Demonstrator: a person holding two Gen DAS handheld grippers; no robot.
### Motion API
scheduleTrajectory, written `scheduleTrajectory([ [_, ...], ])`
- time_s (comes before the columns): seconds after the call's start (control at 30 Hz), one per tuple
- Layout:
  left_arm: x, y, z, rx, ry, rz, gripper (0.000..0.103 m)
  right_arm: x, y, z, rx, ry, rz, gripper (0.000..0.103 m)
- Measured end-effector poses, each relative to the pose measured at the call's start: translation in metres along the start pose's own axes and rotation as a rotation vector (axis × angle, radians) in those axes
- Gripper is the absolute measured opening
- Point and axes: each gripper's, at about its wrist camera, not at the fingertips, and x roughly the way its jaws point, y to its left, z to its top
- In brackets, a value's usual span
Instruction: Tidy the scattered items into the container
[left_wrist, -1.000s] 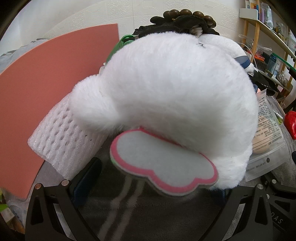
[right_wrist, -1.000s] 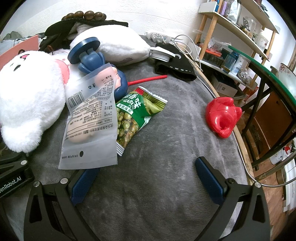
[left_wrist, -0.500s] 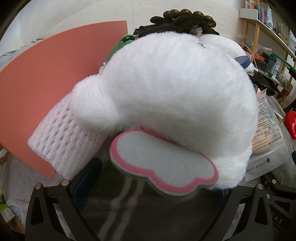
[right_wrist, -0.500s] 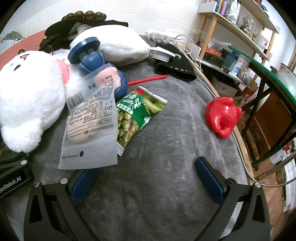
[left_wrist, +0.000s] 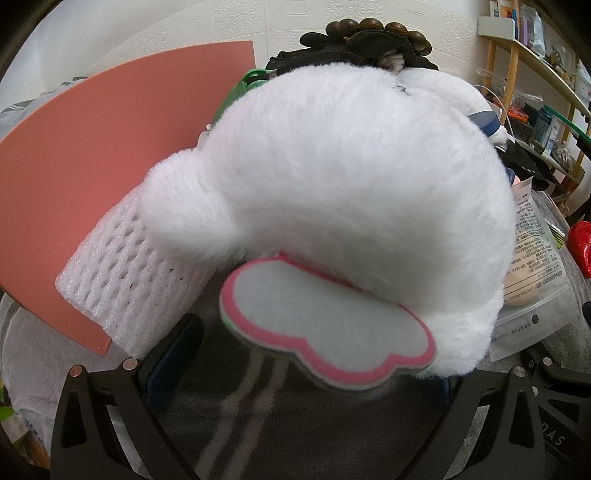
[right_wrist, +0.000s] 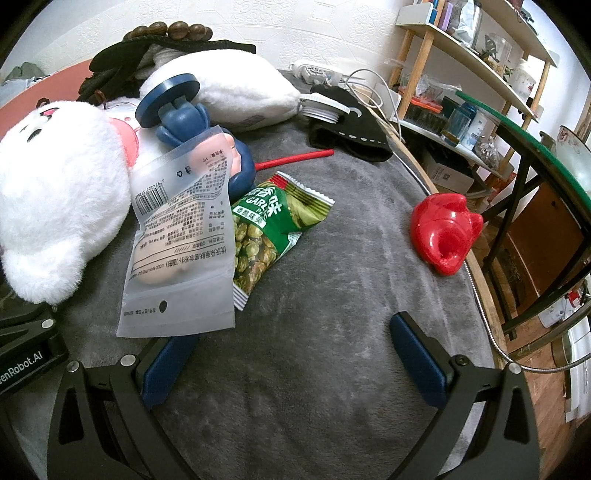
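A big white plush toy (left_wrist: 332, 192) fills the left wrist view, its pink-edged felt foot (left_wrist: 325, 332) lying between the fingers of my left gripper (left_wrist: 310, 369), which stands open; the right finger is mostly hidden by fur. In the right wrist view my right gripper (right_wrist: 293, 362) is open over bare grey cloth with nothing between its fingers. Just ahead of it lie a translucent pouch (right_wrist: 181, 258) and a green snack bag (right_wrist: 273, 225). A red plastic toy (right_wrist: 443, 232) sits to the right, and the plush (right_wrist: 55, 192) to the left.
A salmon board (left_wrist: 92, 166) and a white foam net sleeve (left_wrist: 122, 280) stand left of the plush. Farther back lie a blue figure (right_wrist: 177, 110), a red straw (right_wrist: 295, 158), a black cloth item (right_wrist: 351, 136), a white cushion (right_wrist: 229, 88) and wooden beads (right_wrist: 170, 29). Shelves (right_wrist: 480, 74) stand past the table's right edge.
The salmon board has shifted to the right and up behind the foam sleeve. Neither gripper nor the plush has visibly moved.
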Motion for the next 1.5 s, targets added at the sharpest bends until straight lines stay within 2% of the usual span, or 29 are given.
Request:
scheduleTrajectory([
  [1.5, -0.004, -0.012, 0.002, -0.001, 0.0, 0.001, 0.103, 0.0, 0.0, 0.0, 0.0, 0.0, 0.0, 0.103],
])
